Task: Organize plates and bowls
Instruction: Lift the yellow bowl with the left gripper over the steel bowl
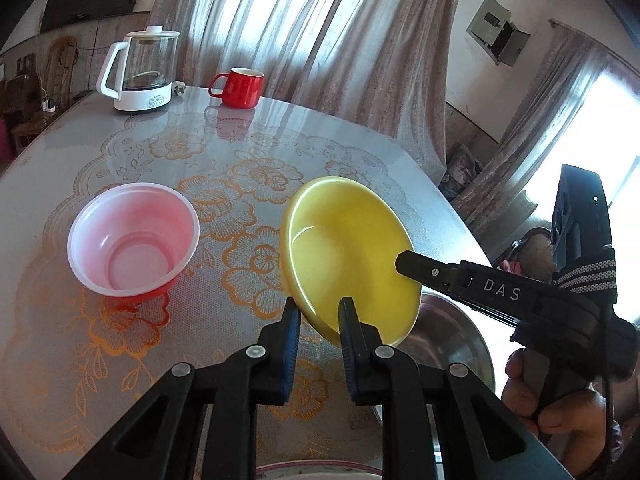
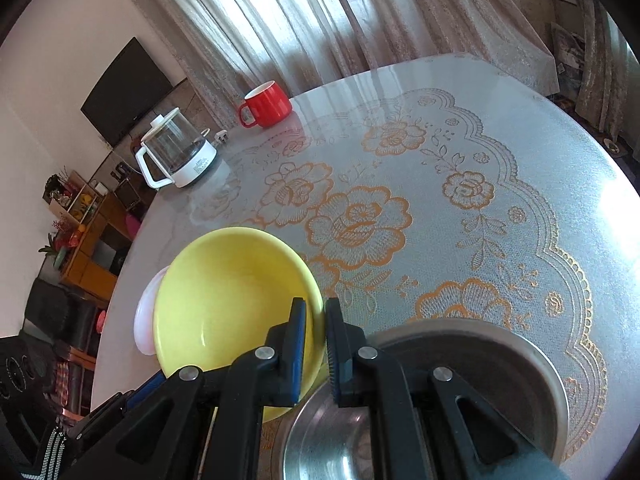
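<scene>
Yellow glazed ceramic dish (image 1: 352,256) held tilted, clear of the glossy flower-patterned tabletop (image 1: 224,152), between two claws. Right claw (image 2: 316,344) clamped tight on the dish's rim, one pad inside, one outside. Left claw (image 1: 320,344) narrowed around the near edge of the same dish; whether its pads actually press the rim cannot be told from the left wrist view. Person's hand (image 1: 560,396) wrapped round the right claw's handle, beside the dish.

Directly under and just beside the dish, a shiny stainless-steel bowl (image 2: 460,380) resting on the tabletop. On the dish's other side, apart from it, a pink plastic bowl with a white rim and red base (image 1: 134,240), upright and empty. Well beyond the dish, at the far edge, a red ceramic mug (image 1: 240,86) and a glass kettle with white handle and base (image 1: 140,72).

Probably an early to middle stage: one piece lifted, nothing seen stacked yet. Left to do, by the look of it: setting the dish into or onto another piece, then gathering the pink bowl and steel bowl together.
</scene>
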`<move>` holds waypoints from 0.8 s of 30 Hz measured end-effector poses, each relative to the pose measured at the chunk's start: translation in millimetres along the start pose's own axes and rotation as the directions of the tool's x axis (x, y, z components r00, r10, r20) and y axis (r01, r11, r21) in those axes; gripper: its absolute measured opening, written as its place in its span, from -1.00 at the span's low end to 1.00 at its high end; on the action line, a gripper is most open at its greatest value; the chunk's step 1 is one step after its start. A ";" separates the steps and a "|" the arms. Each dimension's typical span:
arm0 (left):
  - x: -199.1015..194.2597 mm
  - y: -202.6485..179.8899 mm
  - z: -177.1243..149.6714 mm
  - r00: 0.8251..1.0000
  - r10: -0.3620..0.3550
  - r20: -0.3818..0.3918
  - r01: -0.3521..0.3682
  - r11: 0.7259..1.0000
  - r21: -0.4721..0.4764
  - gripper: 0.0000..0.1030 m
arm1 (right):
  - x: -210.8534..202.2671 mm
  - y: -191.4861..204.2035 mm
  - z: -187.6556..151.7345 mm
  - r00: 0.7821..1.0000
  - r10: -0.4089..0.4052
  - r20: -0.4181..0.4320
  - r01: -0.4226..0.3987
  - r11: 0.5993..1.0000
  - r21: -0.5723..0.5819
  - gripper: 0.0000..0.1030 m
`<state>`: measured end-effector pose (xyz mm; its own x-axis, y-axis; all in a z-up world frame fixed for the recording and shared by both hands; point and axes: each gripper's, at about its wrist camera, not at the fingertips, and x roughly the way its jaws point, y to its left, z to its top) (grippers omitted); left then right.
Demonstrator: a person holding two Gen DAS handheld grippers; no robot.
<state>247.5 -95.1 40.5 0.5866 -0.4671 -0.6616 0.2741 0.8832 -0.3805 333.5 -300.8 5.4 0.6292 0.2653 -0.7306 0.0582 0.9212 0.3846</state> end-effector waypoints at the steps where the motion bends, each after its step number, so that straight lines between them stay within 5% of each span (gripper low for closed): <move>1: -2.3 -2.1 -2.1 1.000 -0.008 0.002 0.008 1.000 0.002 -0.62 | -5.0 -0.7 -2.2 1.000 0.000 0.007 0.000 1.000 0.003 -0.83; 24: -33.3 -69.5 -66.7 0.996 -0.084 -0.012 0.084 0.978 0.190 -0.63 | -95.7 -49.9 -85.7 0.989 -0.063 0.131 0.050 0.994 0.100 -0.83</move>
<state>158.2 -143.8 45.8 0.5523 -0.5397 -0.6353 0.4623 0.8325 -0.3053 204.0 -347.8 7.7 0.7201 0.1676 -0.6733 0.1664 0.9004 0.4021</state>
